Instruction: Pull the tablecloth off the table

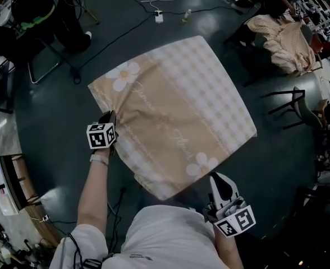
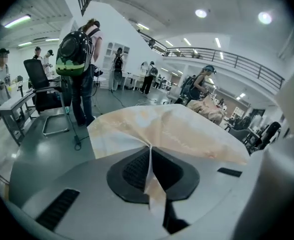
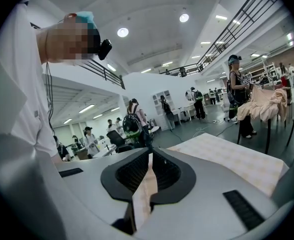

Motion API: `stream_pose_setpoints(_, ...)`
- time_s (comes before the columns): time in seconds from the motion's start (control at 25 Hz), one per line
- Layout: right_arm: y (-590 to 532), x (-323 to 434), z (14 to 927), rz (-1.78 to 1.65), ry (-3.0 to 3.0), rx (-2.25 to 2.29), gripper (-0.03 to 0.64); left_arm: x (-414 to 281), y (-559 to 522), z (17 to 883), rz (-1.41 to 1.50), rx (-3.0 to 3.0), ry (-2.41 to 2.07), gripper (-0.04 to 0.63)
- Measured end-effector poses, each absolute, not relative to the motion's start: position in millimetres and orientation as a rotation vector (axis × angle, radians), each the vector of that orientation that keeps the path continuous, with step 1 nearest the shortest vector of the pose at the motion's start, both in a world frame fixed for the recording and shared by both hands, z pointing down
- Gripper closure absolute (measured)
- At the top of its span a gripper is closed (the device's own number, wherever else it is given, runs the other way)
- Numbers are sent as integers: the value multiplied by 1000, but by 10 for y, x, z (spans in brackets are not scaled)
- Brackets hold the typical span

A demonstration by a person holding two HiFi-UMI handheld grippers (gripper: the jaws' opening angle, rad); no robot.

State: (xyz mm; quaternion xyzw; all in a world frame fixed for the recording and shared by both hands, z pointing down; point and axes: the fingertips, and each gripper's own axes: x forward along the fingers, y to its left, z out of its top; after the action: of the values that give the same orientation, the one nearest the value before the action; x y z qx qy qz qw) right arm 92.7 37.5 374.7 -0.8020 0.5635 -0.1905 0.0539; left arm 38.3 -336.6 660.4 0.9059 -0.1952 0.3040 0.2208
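Ribbed black pads (image 2: 136, 170), square checked tablecloth (image 1: 176, 111)

The tablecloth (image 1: 176, 116) is thin matt cloth, creasing softly; the floor (image 1: 58, 122) is smooth and glossy, catching light; the left gripper (image 2: 150, 151) has a smooth matt plastic shell with black ribbed pads (image 2: 133, 169).

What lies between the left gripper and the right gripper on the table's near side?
In the head view, only the tablecloth spans from the left gripper to the right gripper. Both are shut on its edges.
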Motion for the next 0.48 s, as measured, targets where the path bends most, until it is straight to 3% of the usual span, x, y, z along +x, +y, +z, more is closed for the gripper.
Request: stream_pose_setpoints(0.48,250,893,3691,-512,1765,-2386,580,347,-2342,6342,835,2548,-322,580)
